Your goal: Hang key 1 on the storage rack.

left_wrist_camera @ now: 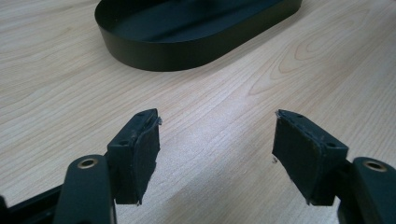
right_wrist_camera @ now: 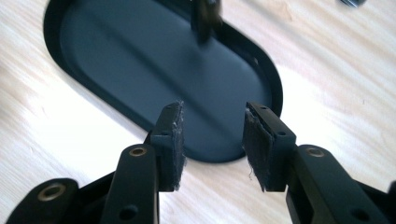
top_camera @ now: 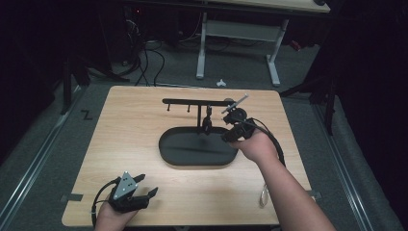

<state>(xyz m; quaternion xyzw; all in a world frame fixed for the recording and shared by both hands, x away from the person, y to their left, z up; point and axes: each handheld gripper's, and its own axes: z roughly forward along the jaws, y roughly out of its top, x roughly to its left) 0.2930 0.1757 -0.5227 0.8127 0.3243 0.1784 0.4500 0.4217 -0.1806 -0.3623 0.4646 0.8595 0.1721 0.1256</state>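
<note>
I'm working at a pale wooden bench (top_camera: pixel 144 144) on grey carpet, the room behind going dark. My right hand-held gripper (right_wrist_camera: pixel 212 140) is hovering released over the black oval tray (top_camera: pixel 192 150); its upright post is blurring. My left hand-held gripper (left_wrist_camera: pixel 217 154) is resting released near the bench's front edge.

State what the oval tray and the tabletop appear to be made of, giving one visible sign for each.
Oval tray: probably thin metal with a matte black coat, judging by its crisp, thin wall and soft sheen; plastic is possible. Tabletop: light wood or wood-look laminate, showing grain lines.
</note>
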